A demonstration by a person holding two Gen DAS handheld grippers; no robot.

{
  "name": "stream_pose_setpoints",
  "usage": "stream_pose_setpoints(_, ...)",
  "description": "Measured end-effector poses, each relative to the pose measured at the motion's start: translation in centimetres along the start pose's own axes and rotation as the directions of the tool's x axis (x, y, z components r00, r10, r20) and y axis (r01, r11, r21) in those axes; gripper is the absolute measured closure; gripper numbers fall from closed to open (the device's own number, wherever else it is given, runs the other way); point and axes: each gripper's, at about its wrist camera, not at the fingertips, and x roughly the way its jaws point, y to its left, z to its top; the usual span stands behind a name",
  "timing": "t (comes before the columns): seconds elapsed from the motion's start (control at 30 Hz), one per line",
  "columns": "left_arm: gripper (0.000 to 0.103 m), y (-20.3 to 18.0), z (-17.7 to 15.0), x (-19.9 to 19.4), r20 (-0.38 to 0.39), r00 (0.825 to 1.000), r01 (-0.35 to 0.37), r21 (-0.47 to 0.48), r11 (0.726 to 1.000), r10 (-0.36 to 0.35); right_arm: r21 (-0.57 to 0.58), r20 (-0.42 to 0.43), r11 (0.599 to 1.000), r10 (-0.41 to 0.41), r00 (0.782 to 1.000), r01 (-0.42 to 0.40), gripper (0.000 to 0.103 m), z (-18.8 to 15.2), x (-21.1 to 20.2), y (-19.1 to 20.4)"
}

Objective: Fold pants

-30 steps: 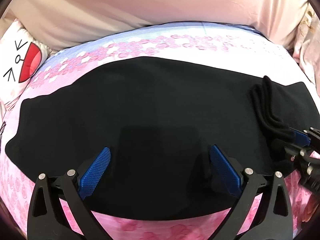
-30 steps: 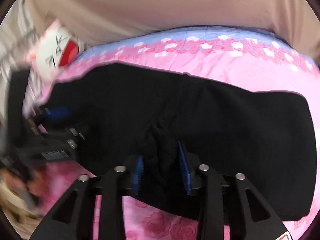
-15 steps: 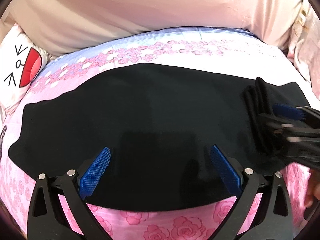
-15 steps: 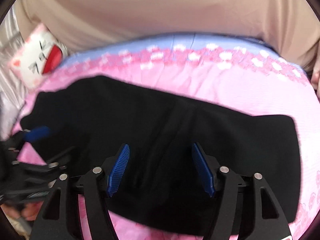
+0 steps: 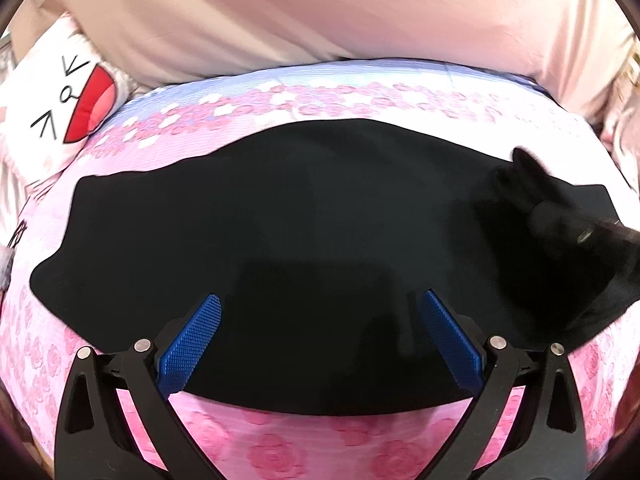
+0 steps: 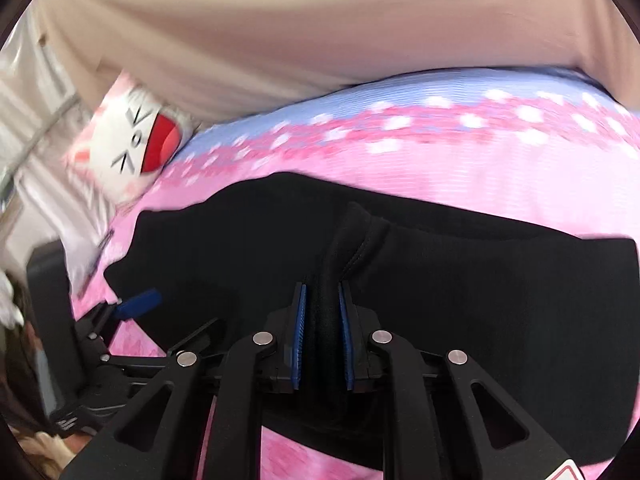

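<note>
Rightward, pants (image 6: pixel 480 300) edge in right gripper (image 6: pixel 322 336).

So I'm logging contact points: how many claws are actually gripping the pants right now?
1. The right claw is shut on a raised ridge of the black pants near their front edge. The left claw hangs open over the pants, gripping nothing.

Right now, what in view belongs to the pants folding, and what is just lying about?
Part of the job:
black pants, spread on the bed
right tongs, pinching a raised fold of the pants
left tongs, open over the pants

Just lying about:
floral bedsheet
cartoon-face pillow
</note>
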Motion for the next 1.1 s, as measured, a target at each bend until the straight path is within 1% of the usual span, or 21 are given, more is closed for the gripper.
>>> stream_pose_setpoints(0.07, 0.005, 0.9, 0.0, 0.1, -0.006, 1.000, -0.013, -0.013, 1.000, 0.013, -0.033, -0.033, 0.999, -0.018, 0.999, 0.017, 0.081, -0.5, 2.4, 0.7)
stream_pose_setpoints(0.1, 0.005, 1.3, -0.1, 0.1, -0.015, 1.000, -0.017, -0.018, 1.000, 0.017, -0.048, 0.005, 0.999, -0.022, 1.000, 0.022, 0.075, -0.7, 2.2, 1.0)
stream_pose_setpoints(0.13, 0.005, 1.7, -0.2, 0.1, -0.018, 1.000, -0.023, -0.019, 1.000, 0.023, -0.041, 0.002, 0.999, 0.007, 1.000, -0.007, 0.061, -0.6, 1.8, 1.1)
stream_pose_setpoints(0.17, 0.005, 2.1, -0.3, 0.0, -0.018, 0.999, -0.032, -0.019, 0.999, 0.032, -0.020, 0.003, 0.999, 0.046, 0.999, -0.046, 0.056, -0.5, 1.1, 1.0)
stream_pose_setpoints(0.2, 0.005, 2.3, -0.3, -0.2, -0.017, 0.999, -0.037, -0.020, 0.999, 0.036, 0.001, 0.025, 0.997, 0.082, 0.996, -0.082, 0.055, -0.4, -0.3, 0.7)
stream_pose_setpoints(0.27, 0.005, 2.7, -0.2, -0.7, -0.007, 1.000, -0.028, -0.016, 0.999, 0.028, 0.010, 0.107, 0.998, 0.054, 0.993, -0.056, 0.058, -0.6, -3.6, -0.5)
stream_pose_setpoints(0.3, 0.005, 2.8, 0.1, -1.1, 0.007, 1.000, -0.023, -0.017, 1.000, 0.023, 0.025, 0.155, 1.000, 0.003, 0.988, -0.007, 0.060, -0.7, -5.4, -1.6)
stream_pose_setpoints(0.37, 0.005, 2.1, 0.8, -2.1, 0.037, 0.999, 0.012, -0.006, 1.000, -0.011, 0.089, 0.208, 0.987, -0.149, 0.967, 0.133, 0.077, -1.2, -8.6, -4.4)
stream_pose_setpoints(0.4, 0.005, 1.6, 1.2, -2.5, 0.049, 0.998, 0.030, -0.001, 1.000, -0.030, 0.142, 0.200, 0.967, -0.237, 0.951, 0.211, 0.089, -1.6, -9.9, -6.4)
stream_pose_setpoints(0.5, 0.005, -1.1, 2.5, -3.4, 0.086, 0.990, 0.110, 0.029, 0.994, -0.112, 0.254, 0.135, 0.906, -0.380, 0.915, 0.339, 0.091, -2.8, -11.8, -10.7)
stream_pose_setpoints(0.57, 0.005, -4.1, 3.3, -3.1, 0.084, 0.984, 0.151, 0.057, 0.987, -0.155, 0.286, 0.122, 0.893, -0.393, 0.912, 0.347, 0.094, -3.7, -12.5, -12.2)
stream_pose_setpoints(0.63, 0.005, -6.7, 3.3, -1.8, 0.079, 0.985, 0.145, 0.089, 0.985, -0.152, 0.267, 0.099, 0.904, -0.370, 0.924, 0.333, 0.094, -4.6, -11.7, -13.0)
stream_pose_setpoints(0.67, 0.005, -7.6, 3.1, -0.9, 0.068, 0.991, 0.105, 0.102, 0.989, -0.112, 0.257, 0.077, 0.905, -0.369, 0.926, 0.340, 0.094, -4.9, -10.7, -13.4)
stream_pose_setpoints(0.7, 0.005, -8.3, 2.8, 0.2, 0.046, 0.997, 0.055, 0.114, 0.992, -0.060, 0.254, 0.024, 0.895, -0.385, 0.923, 0.367, 0.100, -5.6, -9.0, -14.8)
stream_pose_setpoints(0.73, 0.005, -8.8, 2.4, 1.5, 0.025, 1.000, 0.013, 0.127, 0.992, -0.017, 0.271, 0.028, 0.897, -0.371, 0.928, 0.350, 0.100, -6.4, -8.9, -15.6)
stream_pose_setpoints(0.77, 0.005, -8.9, 1.9, 2.9, 0.000, 1.000, 0.007, 0.126, 0.992, -0.007, 0.318, 0.060, 0.902, -0.325, 0.944, 0.291, 0.101, -6.7, -9.4, -16.4)
stream_pose_setpoints(0.8, 0.005, -8.3, 1.6, 3.0, 0.012, 0.999, 0.037, 0.099, 0.994, -0.039, 0.362, 0.056, 0.898, -0.290, 0.956, 0.251, 0.101, -6.5, -10.1, -16.8)
stream_pose_setpoints(0.87, 0.005, -7.2, 1.6, 2.8, 0.003, 0.997, 0.074, 0.063, 0.995, -0.074, 0.348, 0.100, 0.909, -0.280, 0.955, 0.230, 0.096, -5.6, -11.3, -15.9)
stream_pose_setpoints(0.97, 0.005, -6.8, 1.7, 2.0, 0.011, 0.997, 0.072, 0.053, 0.996, -0.072, 0.254, 0.149, 0.940, -0.271, 0.951, 0.228, 0.093, -3.4, -11.3, -13.9)
stream_pose_setpoints(1.07, 0.005, -6.9, 1.5, 1.4, 0.021, 0.998, 0.055, 0.062, 0.997, -0.057, 0.259, 0.094, 0.933, -0.280, 0.955, 0.248, 0.093, -2.1, -7.8, -16.1)
stream_pose_setpoints(1.1, 0.005, -6.9, 1.5, 1.4, 0.020, 0.999, 0.049, 0.068, 0.997, -0.050, 0.271, 0.053, 0.922, -0.300, 0.952, 0.275, 0.101, -2.1, -6.4, -17.3)
